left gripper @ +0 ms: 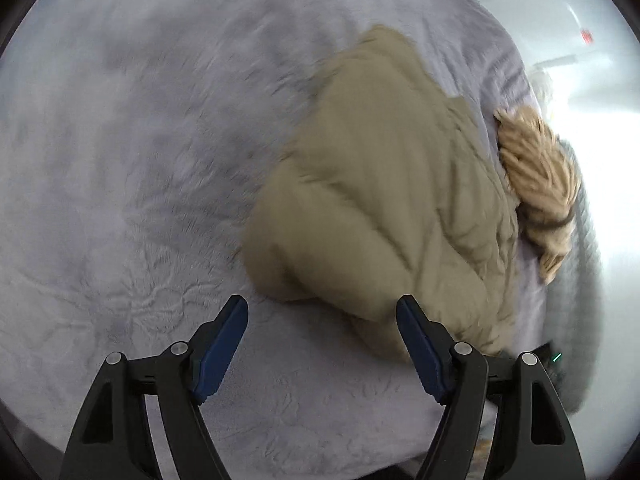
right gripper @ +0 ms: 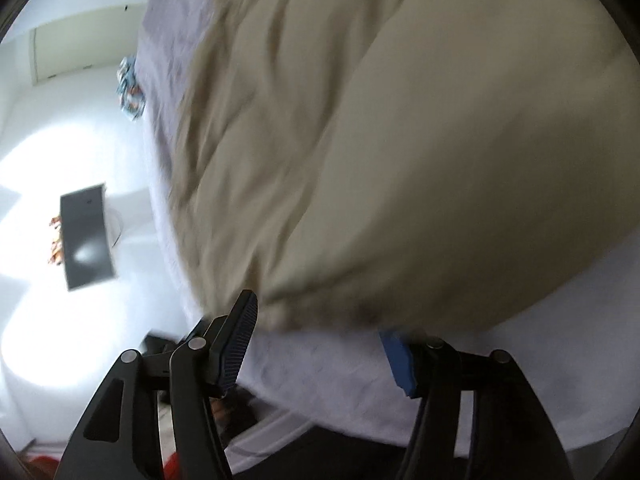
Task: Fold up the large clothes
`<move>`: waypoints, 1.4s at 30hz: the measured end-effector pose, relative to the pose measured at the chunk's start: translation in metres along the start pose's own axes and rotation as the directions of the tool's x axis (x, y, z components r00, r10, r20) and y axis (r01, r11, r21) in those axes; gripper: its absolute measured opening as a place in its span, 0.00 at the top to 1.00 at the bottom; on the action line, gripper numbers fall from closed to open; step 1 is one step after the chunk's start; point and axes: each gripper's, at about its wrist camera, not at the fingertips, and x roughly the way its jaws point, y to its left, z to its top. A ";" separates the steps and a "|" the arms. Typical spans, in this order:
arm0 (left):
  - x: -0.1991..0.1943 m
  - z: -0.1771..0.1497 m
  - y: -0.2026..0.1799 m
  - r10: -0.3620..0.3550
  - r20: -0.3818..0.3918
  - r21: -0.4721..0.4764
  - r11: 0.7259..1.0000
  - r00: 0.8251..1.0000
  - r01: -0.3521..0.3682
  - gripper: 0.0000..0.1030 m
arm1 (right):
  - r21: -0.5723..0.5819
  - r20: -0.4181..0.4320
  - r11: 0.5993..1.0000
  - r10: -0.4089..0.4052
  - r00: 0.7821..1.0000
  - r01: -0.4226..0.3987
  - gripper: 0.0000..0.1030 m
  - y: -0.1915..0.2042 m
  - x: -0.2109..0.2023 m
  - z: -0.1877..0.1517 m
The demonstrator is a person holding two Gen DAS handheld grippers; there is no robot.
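Observation:
A beige puffy jacket (left gripper: 384,184) lies bunched on the lavender bed cover (left gripper: 132,168), right of centre in the left wrist view. Its tan fur trim (left gripper: 536,184) rests near the bed's right edge. My left gripper (left gripper: 322,304) stands open just short of the jacket's near edge, with nothing between its fingers. In the right wrist view the jacket (right gripper: 400,140) fills most of the picture, blurred. My right gripper (right gripper: 318,316) is open at the jacket's lower hem. The hem hangs over the tip of its blue right finger (right gripper: 400,364); the pads do not press on the cloth.
A grey knitted cloth (left gripper: 580,280) hangs along the bed's right side. Beyond the bed edge, the right wrist view shows a bright white floor with a dark flat screen (right gripper: 86,236) and a small colourful bundle (right gripper: 130,88). The bed's left half holds only the rumpled cover.

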 end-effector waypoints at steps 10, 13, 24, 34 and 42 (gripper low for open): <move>0.018 0.015 0.026 -0.142 0.049 -0.096 0.985 0.989 0.146 0.26 | 0.042 -0.167 0.989 0.149 0.975 -0.145 0.38 0.045 0.127 -0.029; -0.004 0.017 0.016 -0.143 0.097 0.001 0.990 0.985 0.143 0.26 | 0.037 -0.167 0.984 0.175 0.970 -0.172 0.71 0.038 0.115 -0.043; 0.037 -0.005 0.044 -0.375 -0.040 -0.148 0.919 0.926 0.365 0.26 | -0.178 -0.061 0.982 0.045 0.997 -0.056 0.75 0.087 0.085 -0.048; 0.013 0.034 0.037 -0.438 0.276 -0.112 0.869 0.855 0.482 0.36 | -0.220 0.010 0.951 -0.221 0.975 0.218 0.91 0.033 0.071 -0.019; -0.025 0.034 -0.026 -0.444 0.210 0.205 0.891 0.871 0.404 0.36 | -0.203 -0.028 0.955 -0.226 0.974 0.216 0.92 0.014 0.060 -0.013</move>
